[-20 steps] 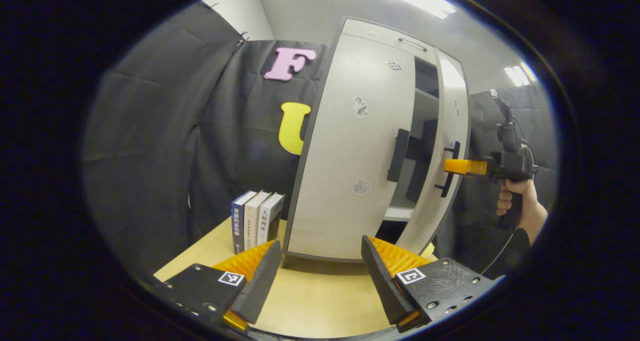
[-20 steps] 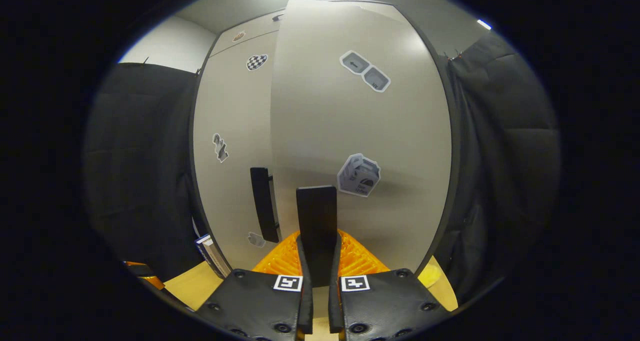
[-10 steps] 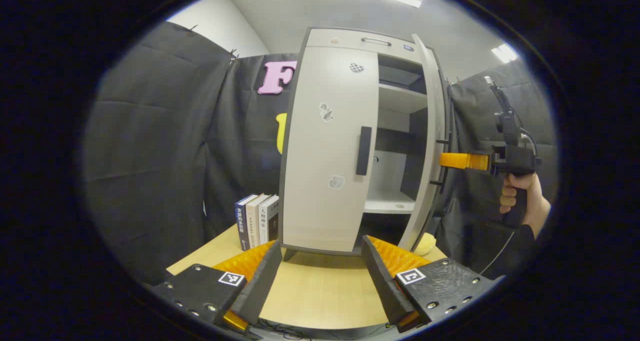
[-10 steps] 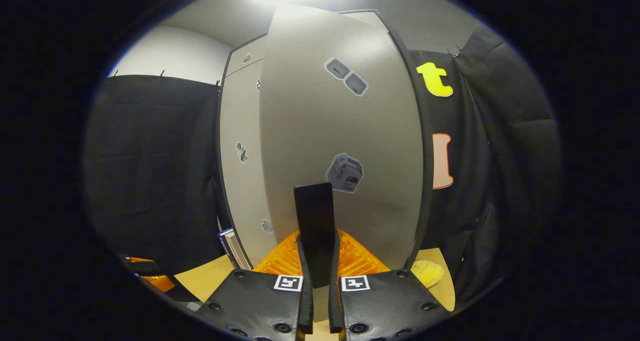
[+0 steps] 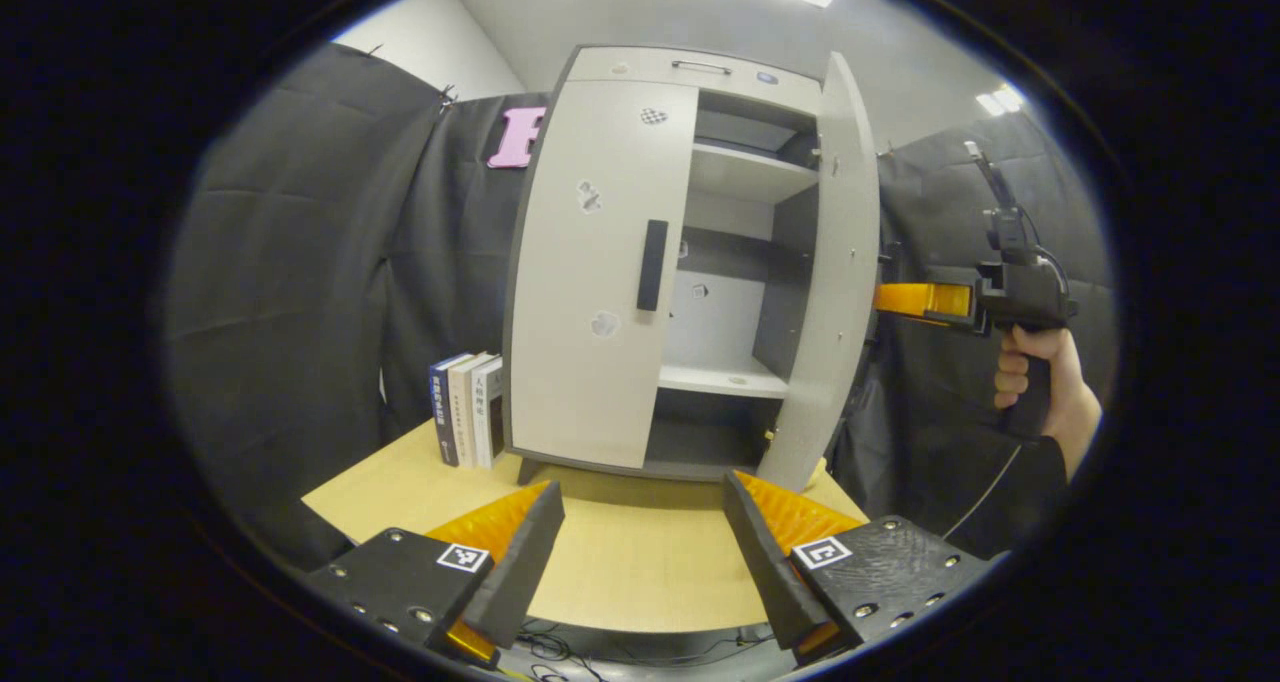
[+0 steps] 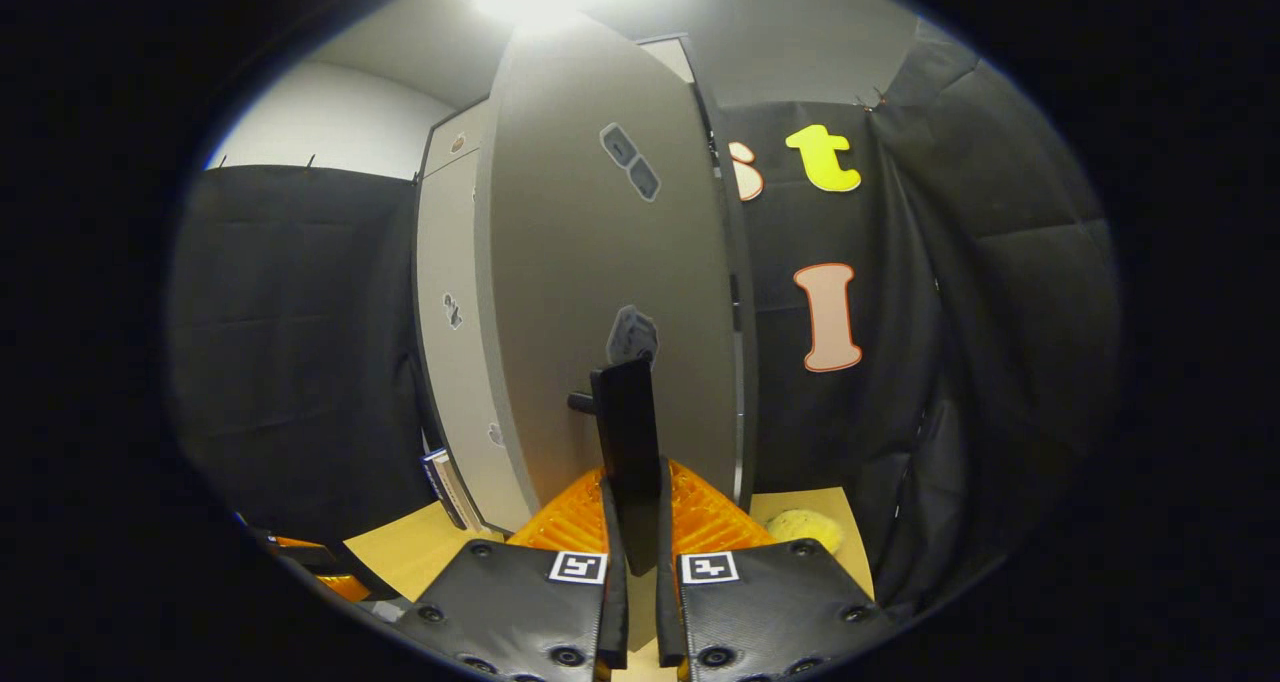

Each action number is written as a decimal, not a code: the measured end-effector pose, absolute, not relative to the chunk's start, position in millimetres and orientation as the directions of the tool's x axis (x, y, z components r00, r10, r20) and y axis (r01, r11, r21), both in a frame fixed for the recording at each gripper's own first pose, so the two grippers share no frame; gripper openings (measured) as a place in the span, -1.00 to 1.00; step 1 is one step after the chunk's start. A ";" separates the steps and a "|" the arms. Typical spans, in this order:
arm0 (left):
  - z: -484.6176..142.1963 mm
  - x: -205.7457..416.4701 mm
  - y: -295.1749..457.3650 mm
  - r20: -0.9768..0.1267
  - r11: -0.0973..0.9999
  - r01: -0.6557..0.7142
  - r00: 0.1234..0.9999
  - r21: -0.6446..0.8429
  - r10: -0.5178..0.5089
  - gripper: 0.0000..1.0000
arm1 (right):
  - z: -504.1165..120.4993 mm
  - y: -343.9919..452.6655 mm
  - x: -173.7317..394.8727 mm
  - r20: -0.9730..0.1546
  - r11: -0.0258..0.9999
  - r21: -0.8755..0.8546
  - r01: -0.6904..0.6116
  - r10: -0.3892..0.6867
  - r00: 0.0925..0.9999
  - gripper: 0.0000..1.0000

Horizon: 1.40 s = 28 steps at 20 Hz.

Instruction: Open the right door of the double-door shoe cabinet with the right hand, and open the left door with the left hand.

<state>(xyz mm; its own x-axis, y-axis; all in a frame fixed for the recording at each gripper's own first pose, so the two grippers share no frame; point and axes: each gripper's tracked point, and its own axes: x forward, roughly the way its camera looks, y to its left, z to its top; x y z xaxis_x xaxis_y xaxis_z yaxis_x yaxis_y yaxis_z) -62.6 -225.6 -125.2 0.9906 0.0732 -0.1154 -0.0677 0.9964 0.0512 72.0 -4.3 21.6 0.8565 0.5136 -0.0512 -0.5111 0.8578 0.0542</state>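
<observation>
Your left gripper (image 5: 640, 552) sits wide open at the bottom of the frame over the table (image 5: 620, 562). At centre, the shoe cabinet (image 5: 680, 262) has its right door (image 5: 835, 282) swung open, left door (image 5: 595, 272) closed.

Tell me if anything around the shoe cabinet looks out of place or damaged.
Nothing looks damaged. The right door stands swung open with the right gripper shut on its handle; the left door is shut. A small yellow object lies on the table beside the cabinet; I cannot identify it.
</observation>
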 end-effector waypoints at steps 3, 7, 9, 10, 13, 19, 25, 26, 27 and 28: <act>-120.6 -59.0 -231.2 -0.110 0.997 -0.058 0.992 0.057 0.064 0.90 | 22.3 -28.7 76.1 -0.056 0.868 0.090 -0.489 0.495 0.867 -0.80; -118.8 -52.8 -236.3 -0.117 0.998 -0.039 0.992 0.051 0.045 0.88 | 17.2 -60.1 85.5 -0.064 0.900 0.101 -0.425 0.432 0.900 -0.72; -118.9 -47.1 -236.4 -0.128 0.998 -0.028 0.991 0.062 0.035 0.88 | 13.5 -59.2 81.0 -0.069 0.877 0.164 -0.453 0.468 0.881 -0.85; -119.3 -43.4 -236.5 -0.132 0.998 -0.022 0.991 0.066 0.031 0.90 | 10.5 -60.0 68.9 -0.069 0.868 0.202 -0.454 0.475 0.877 -0.82; -119.1 -34.8 -234.7 -0.150 0.998 -0.011 0.989 0.055 0.019 0.88 | 9.4 -61.2 62.2 -0.082 0.863 0.235 -0.447 0.475 0.876 -0.81; -106.6 -19.4 -217.4 -0.131 0.997 0.005 0.991 0.072 0.005 0.90 | 12.1 -77.9 40.7 -0.103 0.899 0.188 -0.396 0.419 0.902 -0.94; -89.1 1.5 -178.8 -0.118 0.998 0.011 0.993 0.057 -0.005 0.89 | 10.4 -120.1 23.7 -0.126 0.961 0.114 -0.254 0.267 0.955 -0.94; -84.3 3.7 -170.5 -0.111 0.998 0.012 0.994 0.059 -0.006 0.88 | 10.0 -123.9 20.9 -0.130 0.968 0.099 -0.232 0.244 0.961 -1.00; -78.2 7.1 -163.3 -0.102 0.998 0.015 0.995 0.062 -0.008 0.88 | 10.1 -126.9 19.3 -0.134 0.973 0.097 -0.210 0.221 0.966 -0.94; -73.9 10.1 -156.2 -0.094 0.998 0.017 0.995 0.066 -0.011 0.87 | 10.4 -128.5 16.8 -0.135 0.976 0.104 -0.190 0.203 0.970 -1.00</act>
<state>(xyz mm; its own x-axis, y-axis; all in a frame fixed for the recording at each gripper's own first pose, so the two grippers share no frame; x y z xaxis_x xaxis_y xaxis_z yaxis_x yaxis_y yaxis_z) 10.1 -156.2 -73.9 0.9955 -0.0112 -0.0943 0.0174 0.9977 0.0659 16.8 -128.5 10.4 0.9697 0.2034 -0.1354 -0.1903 0.9763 0.1035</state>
